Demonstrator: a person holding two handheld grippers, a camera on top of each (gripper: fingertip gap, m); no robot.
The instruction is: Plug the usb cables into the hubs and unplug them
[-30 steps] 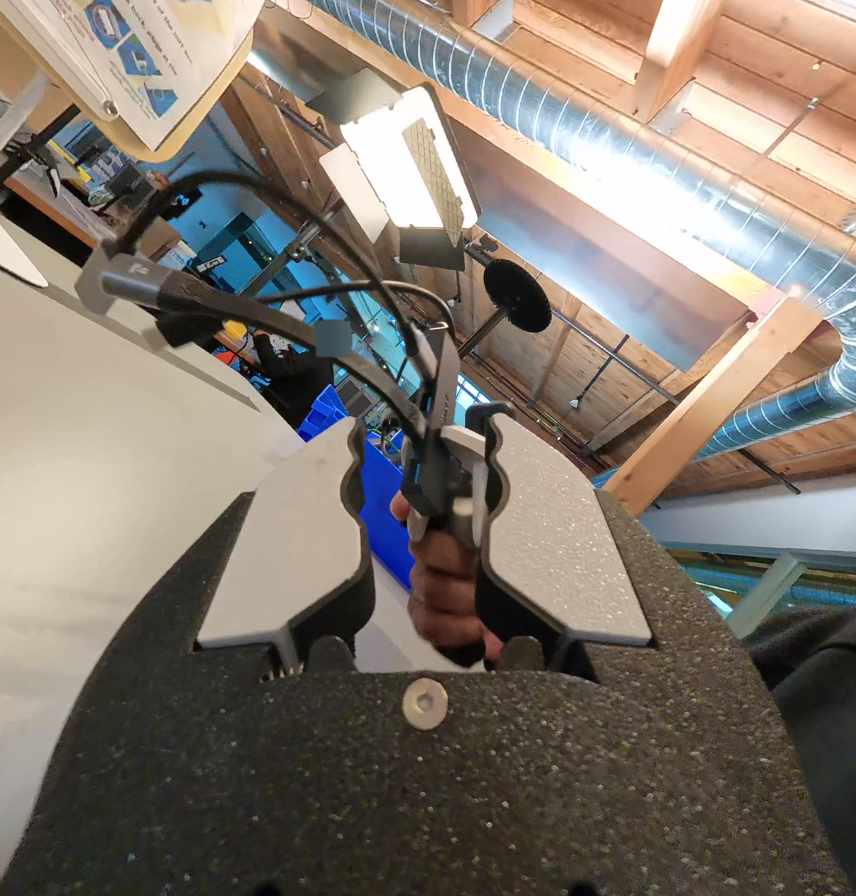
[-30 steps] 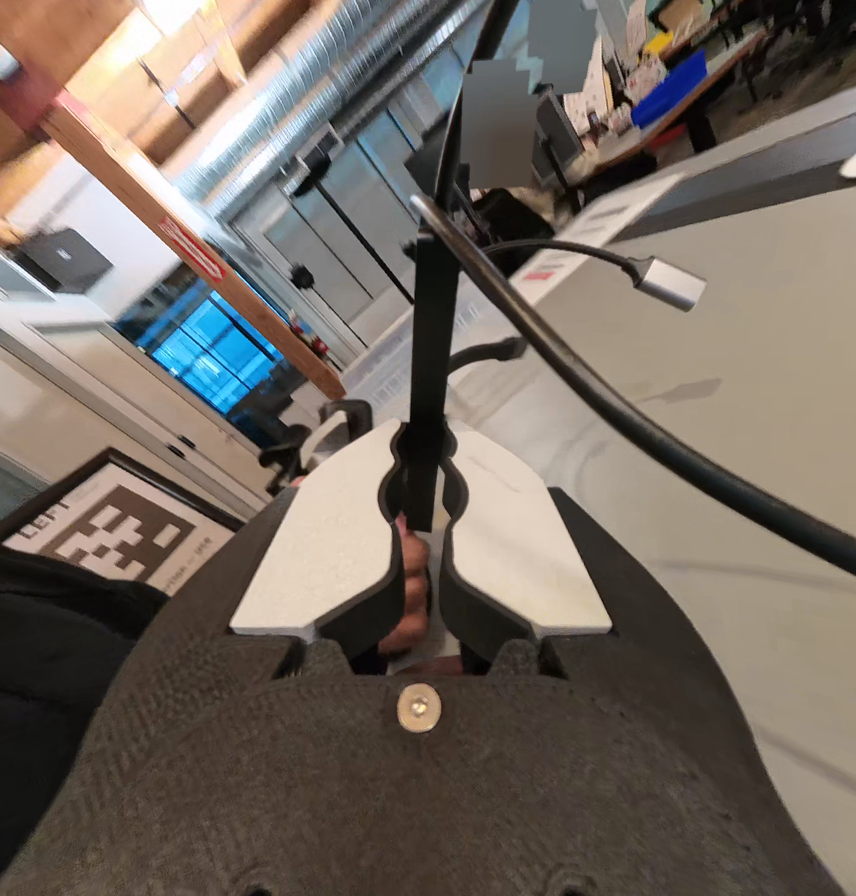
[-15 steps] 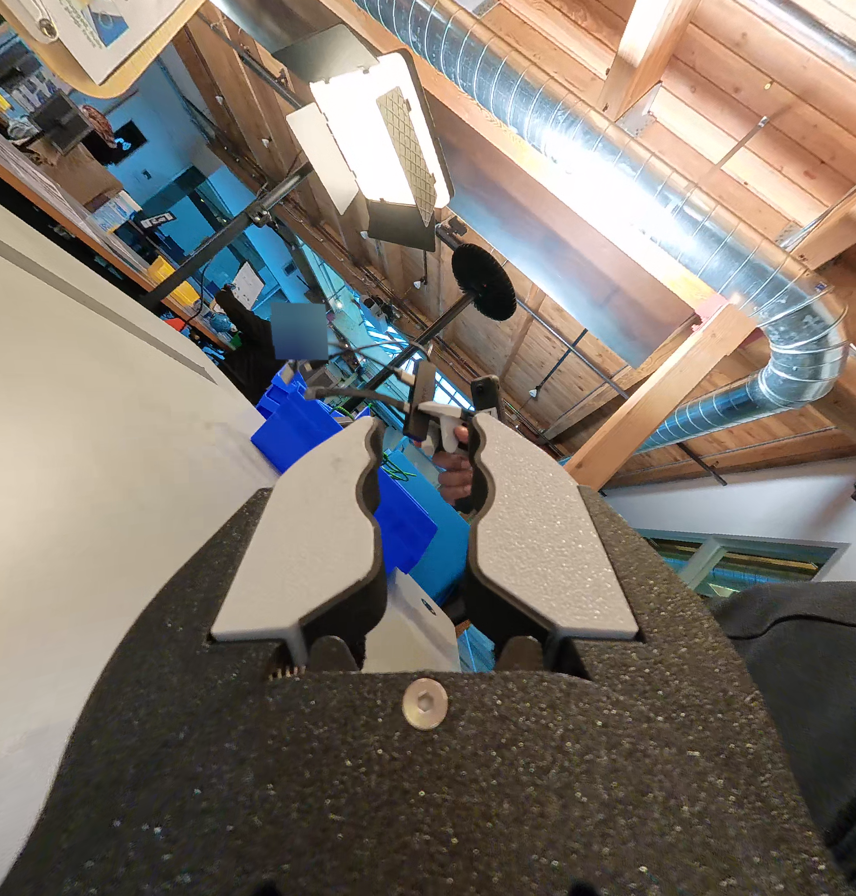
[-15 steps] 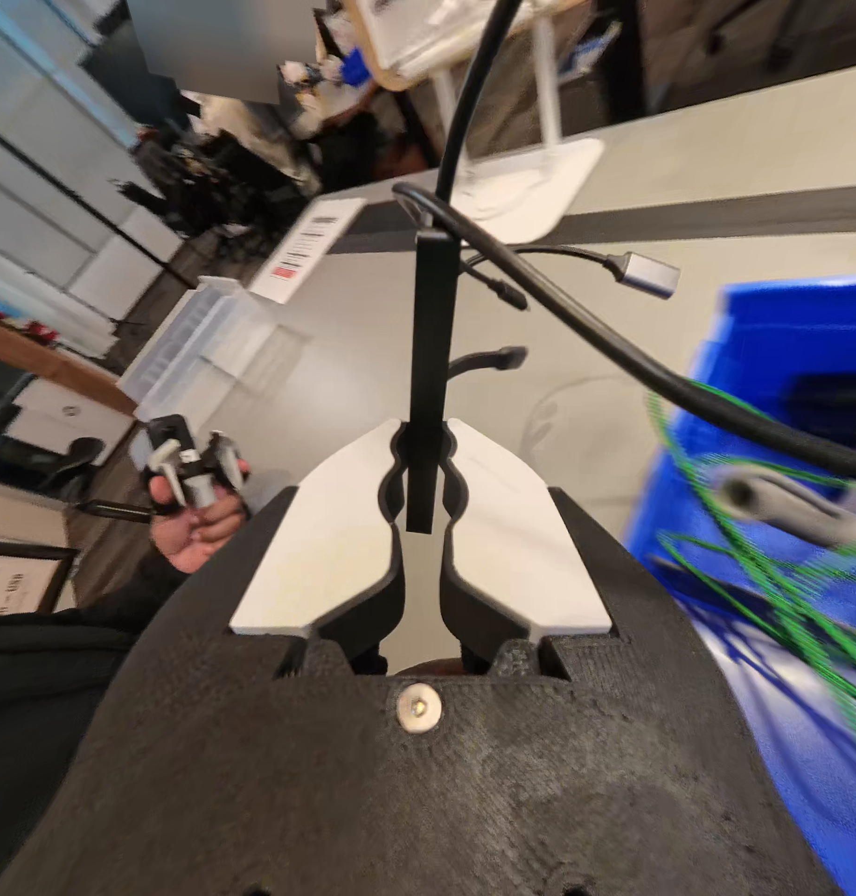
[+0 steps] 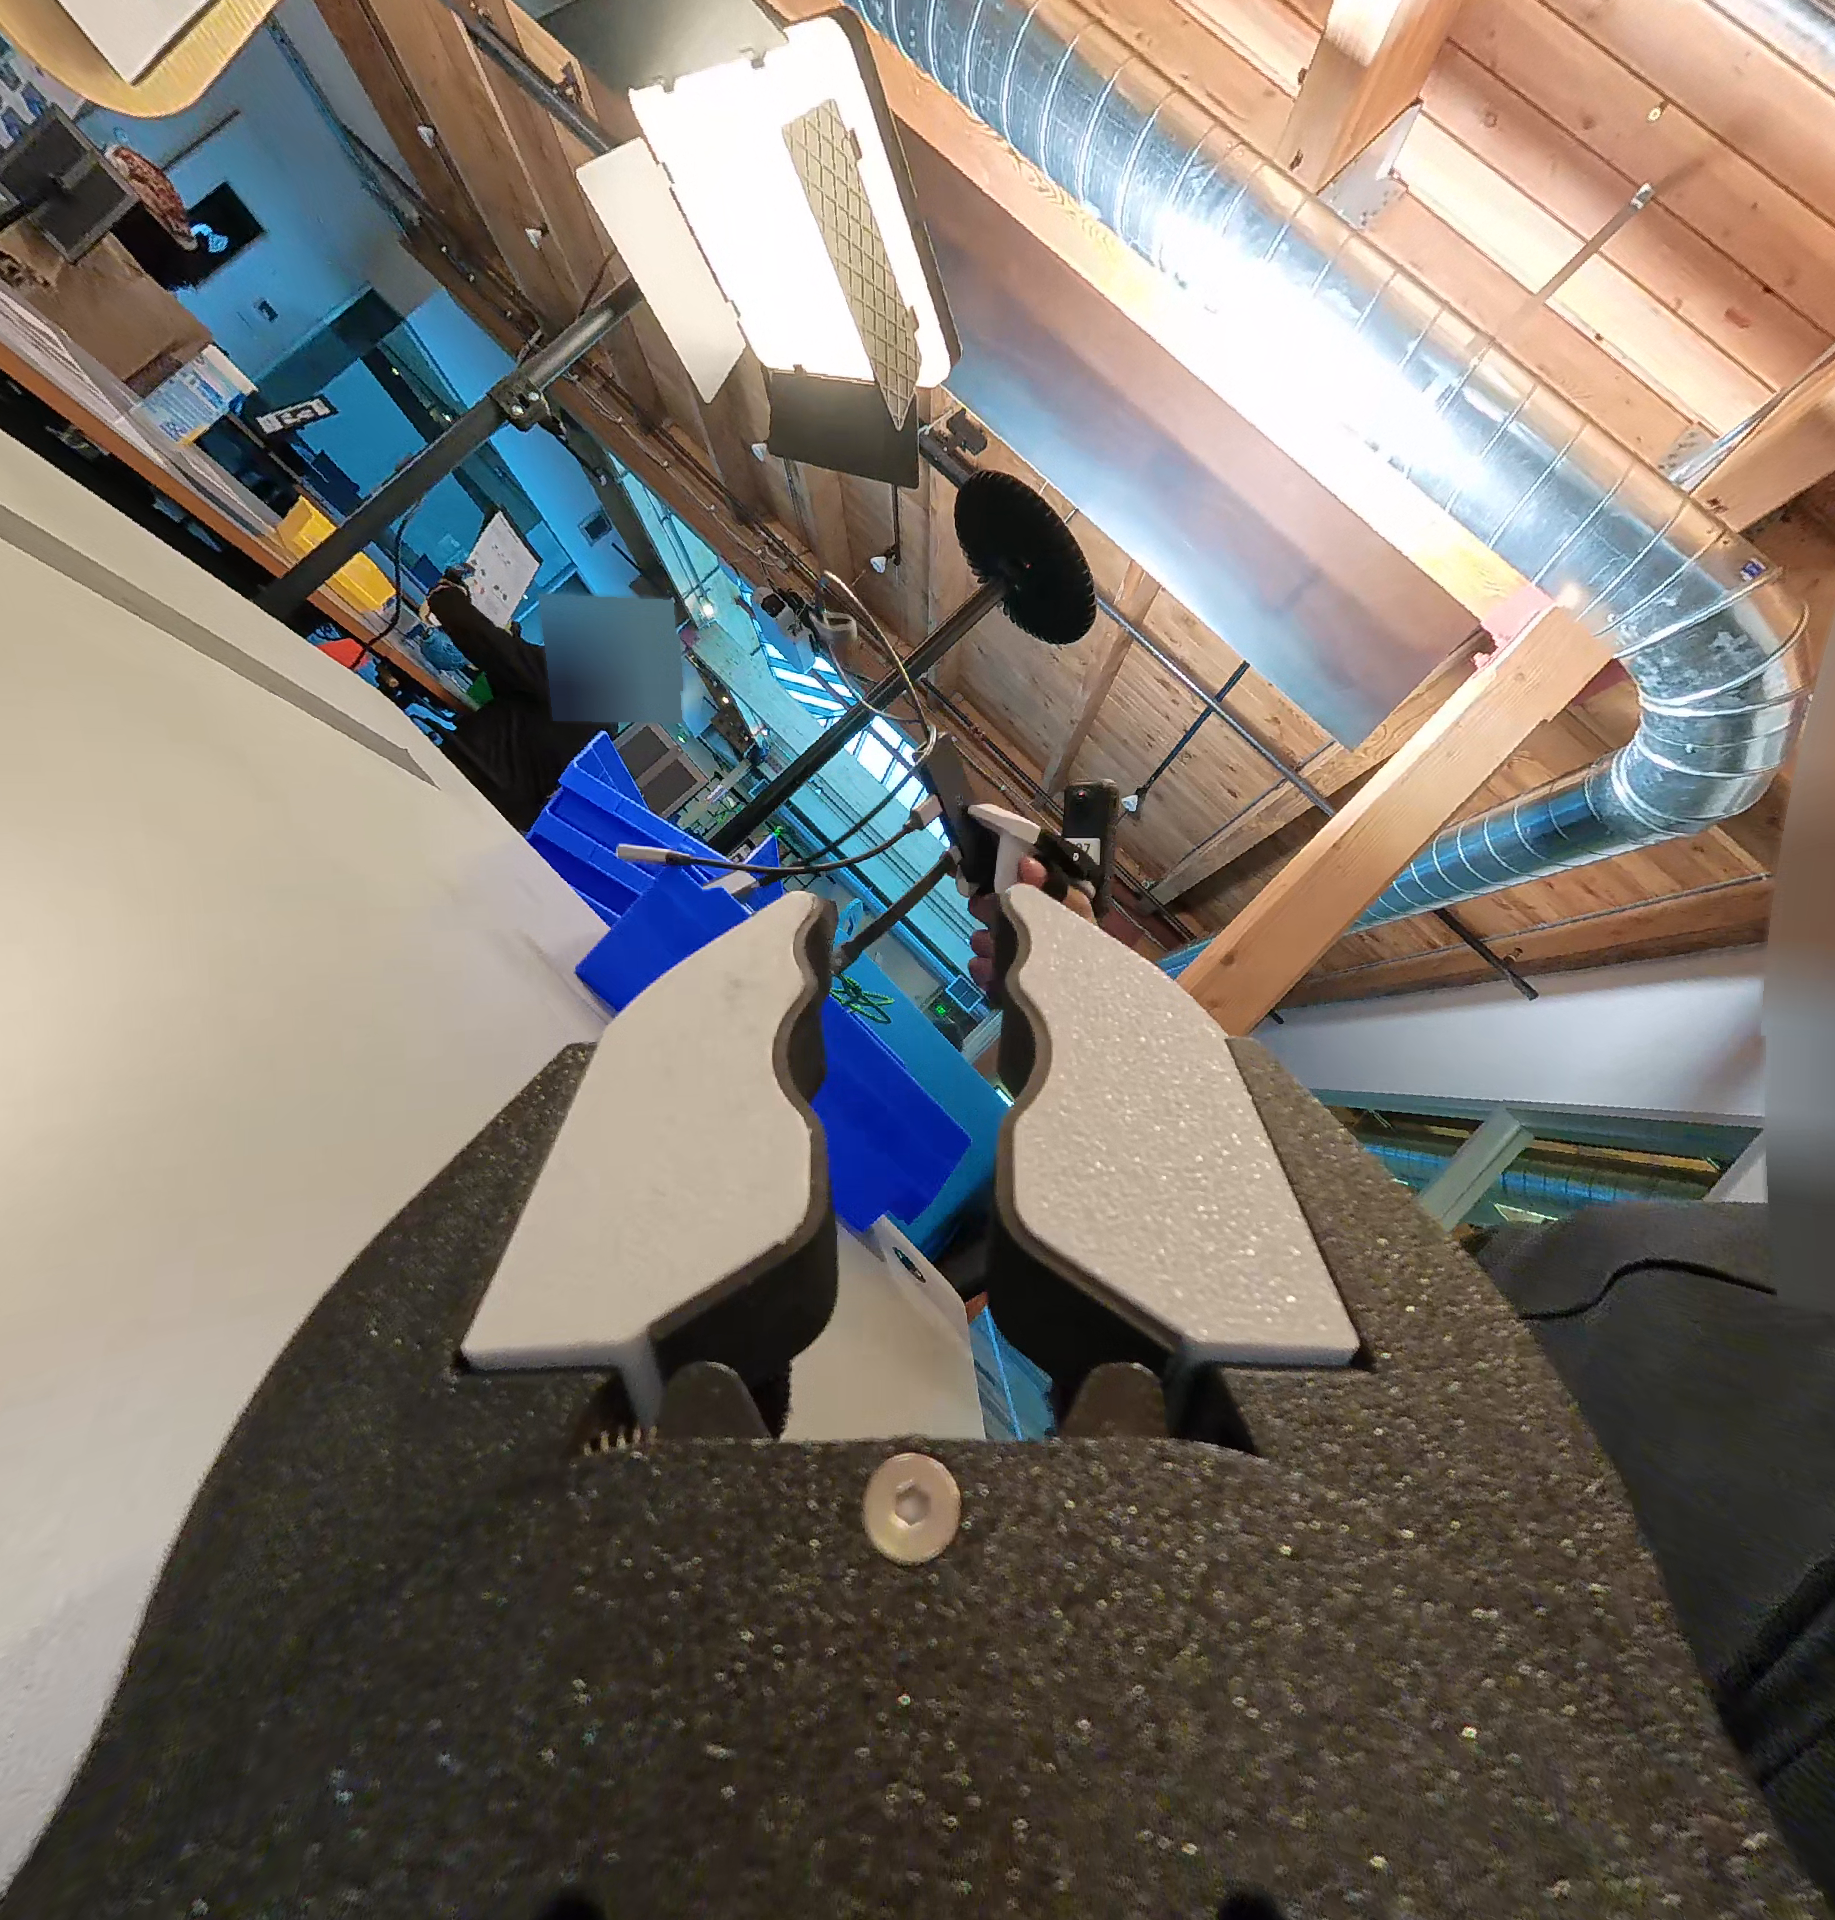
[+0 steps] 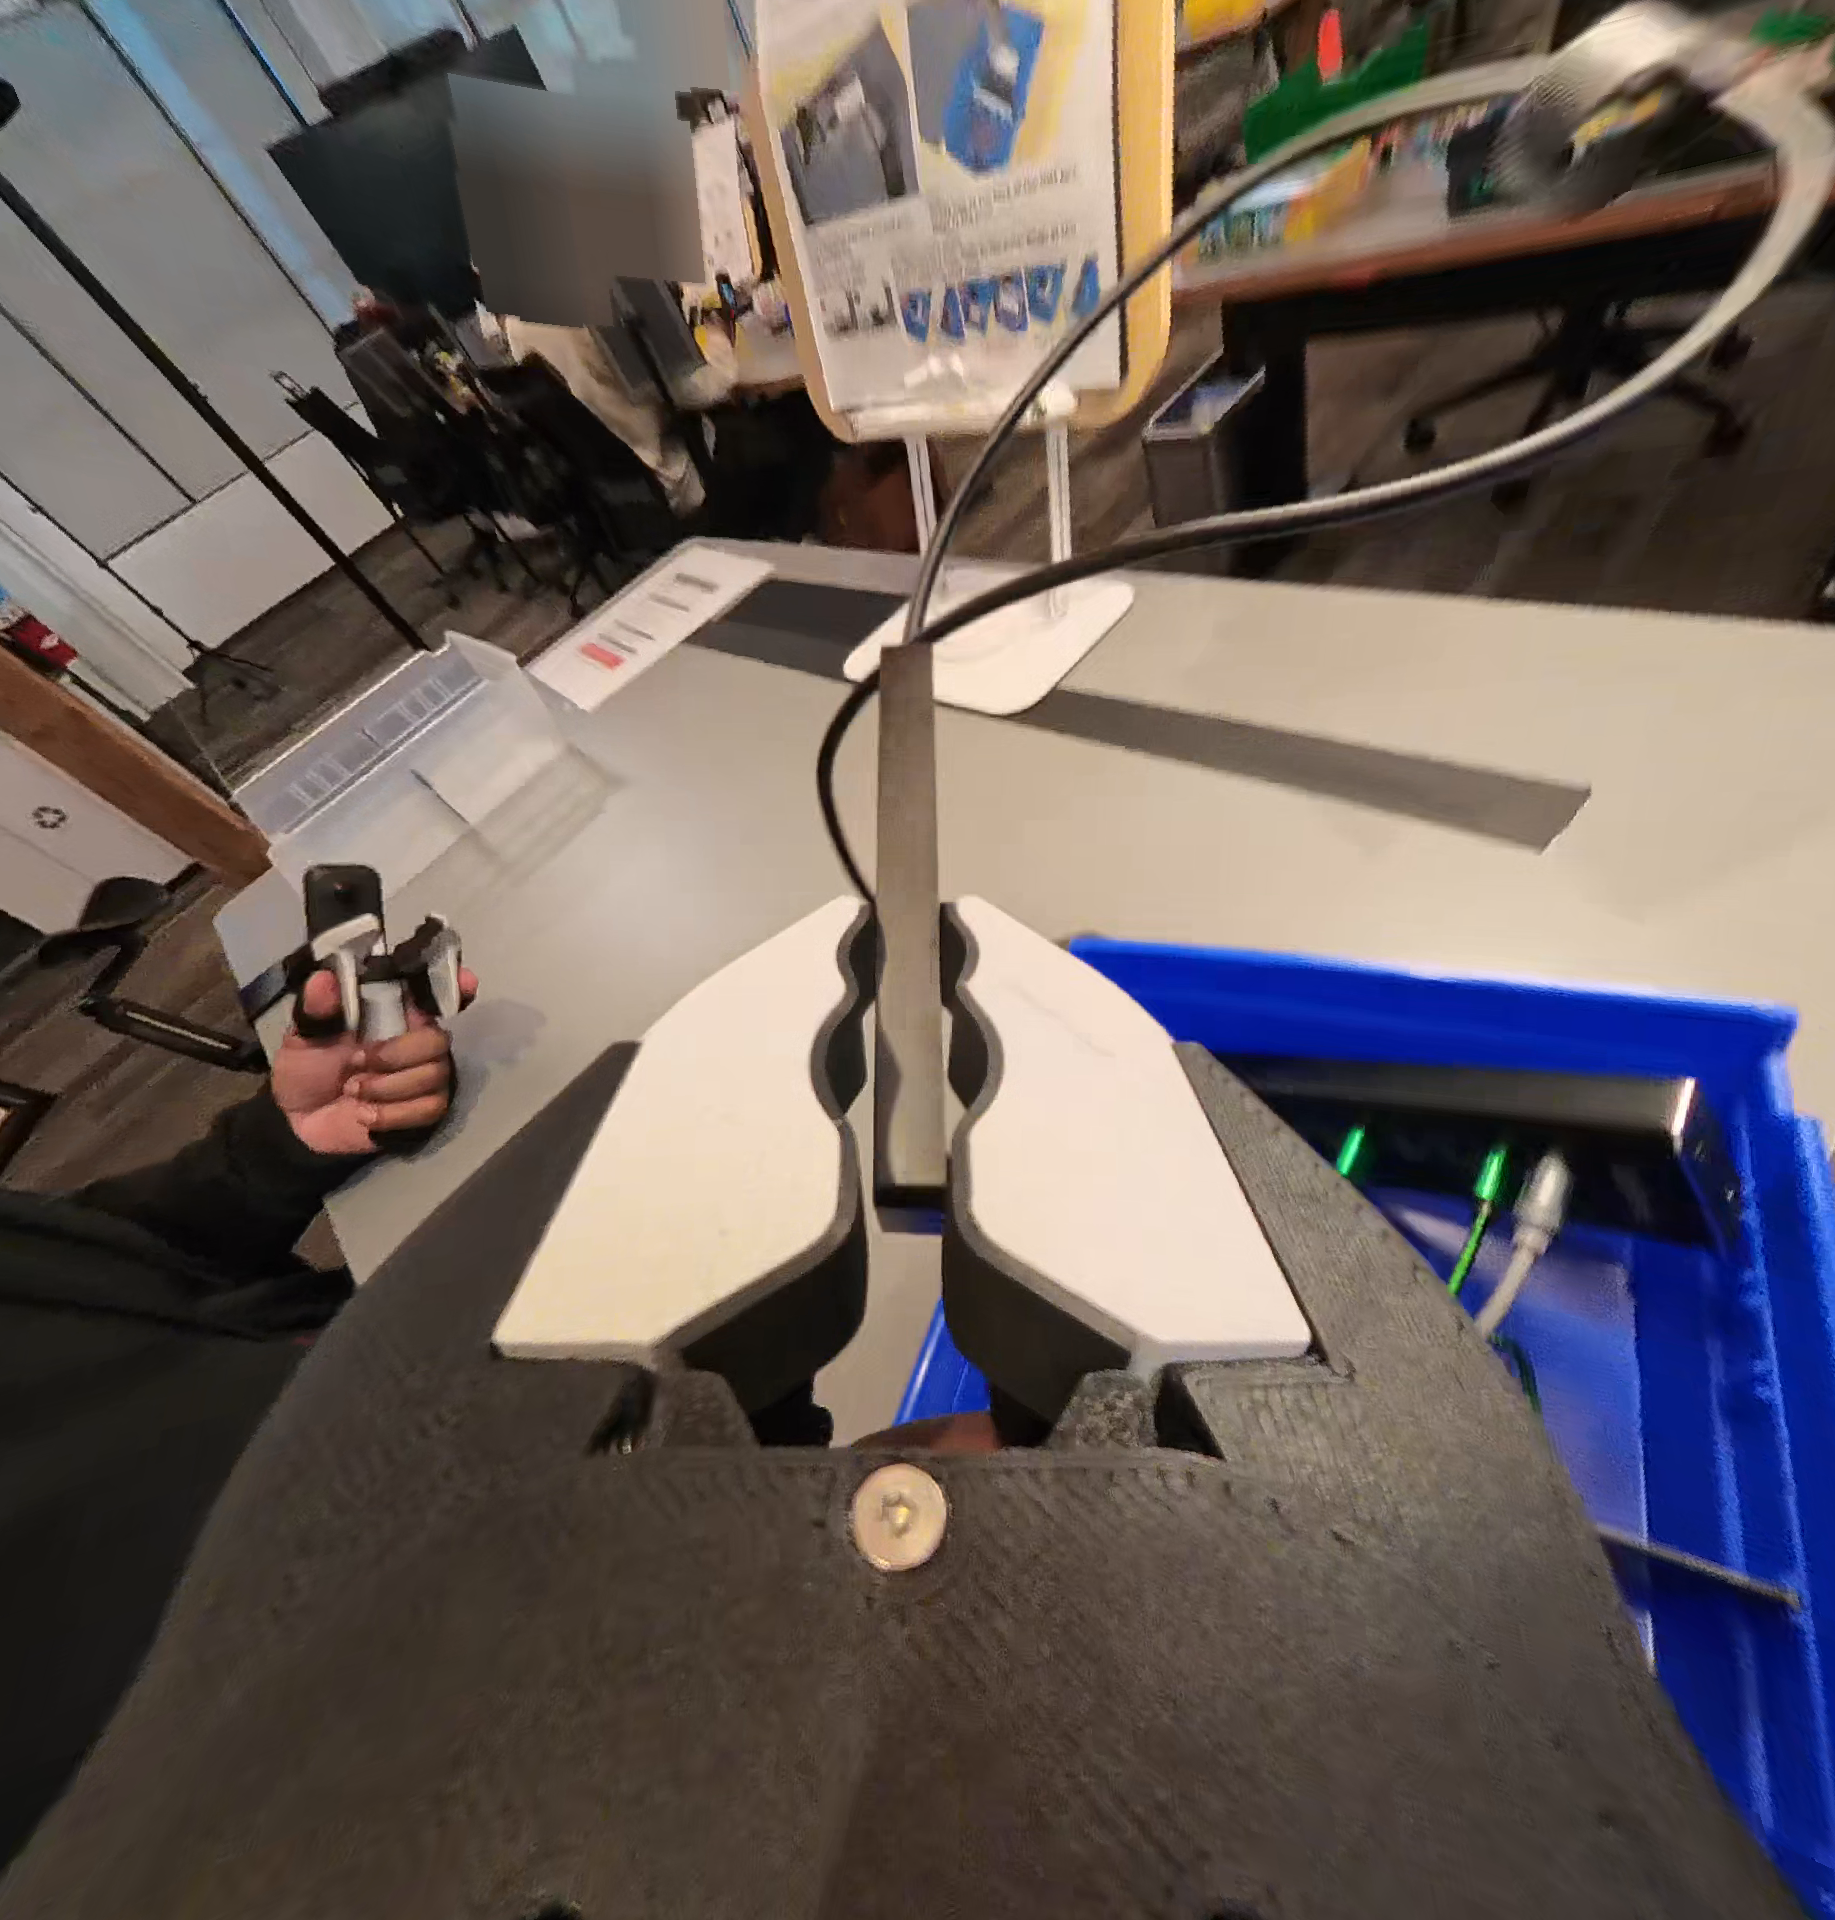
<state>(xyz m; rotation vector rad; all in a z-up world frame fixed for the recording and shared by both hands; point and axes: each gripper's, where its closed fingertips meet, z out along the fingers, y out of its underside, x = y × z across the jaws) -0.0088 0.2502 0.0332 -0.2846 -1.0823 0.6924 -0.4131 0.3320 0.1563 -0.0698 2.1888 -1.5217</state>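
Hub clamped upright in the right gripper [image 6: 905, 1039], over the blue bin's [image 6: 1412, 1013] near-left corner.

The slim black USB hub [image 6: 907, 935] runs along 12 o'clock, cables [image 6: 1256, 530] arcing toward 2; the left gripper [image 5: 908, 997], parted and empty, sits off at 9 o'clock.

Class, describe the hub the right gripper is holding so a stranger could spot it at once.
Start at the blue bin on the grey table. Just left of it, the right gripper clamps a thin black hub standing upright. Unlike the hub lying in the bin, it is held aloft, trailing black cables.
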